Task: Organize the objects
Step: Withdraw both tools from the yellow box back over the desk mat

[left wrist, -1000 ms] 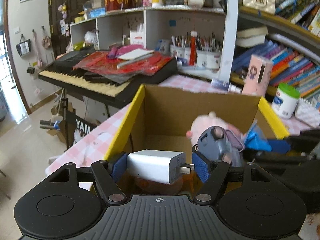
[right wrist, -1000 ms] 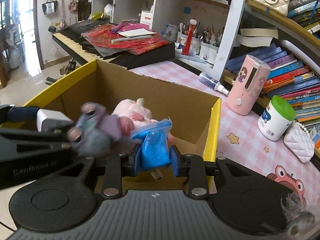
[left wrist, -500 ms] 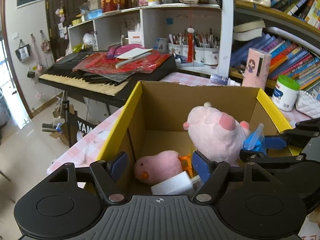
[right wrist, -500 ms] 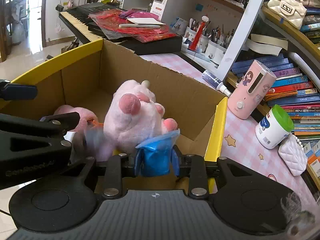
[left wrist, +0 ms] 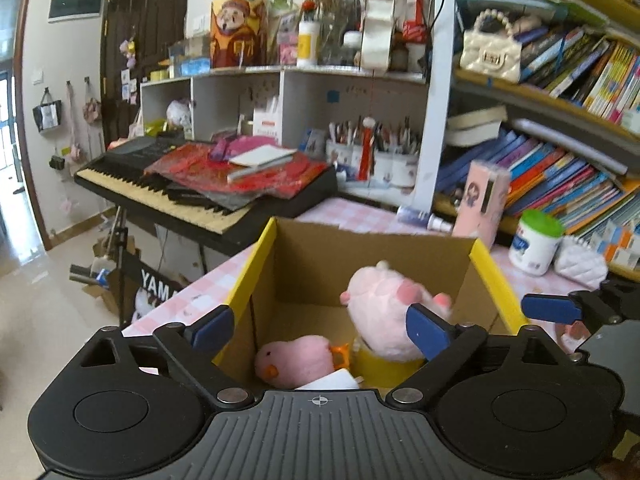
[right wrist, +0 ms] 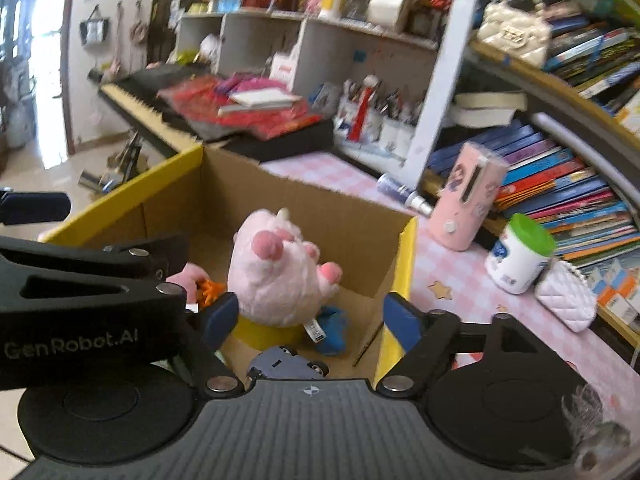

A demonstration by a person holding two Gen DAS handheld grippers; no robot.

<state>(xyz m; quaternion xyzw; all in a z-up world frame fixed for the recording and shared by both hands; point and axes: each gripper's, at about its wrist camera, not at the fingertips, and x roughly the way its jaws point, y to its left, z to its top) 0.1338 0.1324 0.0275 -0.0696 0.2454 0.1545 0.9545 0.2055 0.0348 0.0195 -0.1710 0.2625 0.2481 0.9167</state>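
Left hand-held gripper (left wrist: pixel 318 330) jaws opening, empty, right hand-held gripper (right wrist: pixel 308 318) jaws opening, empty

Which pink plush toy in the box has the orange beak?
The small pink duck, lying low at the box's left side. The big pink plush beside it is rounder, taller and has no beak.

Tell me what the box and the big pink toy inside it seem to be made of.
Box: apparently corrugated cardboard, matte brown walls, yellow-faced rim. Big pink toy: looks like soft plush fabric, going by its fuzzy surface and rounded, stuffed shape.
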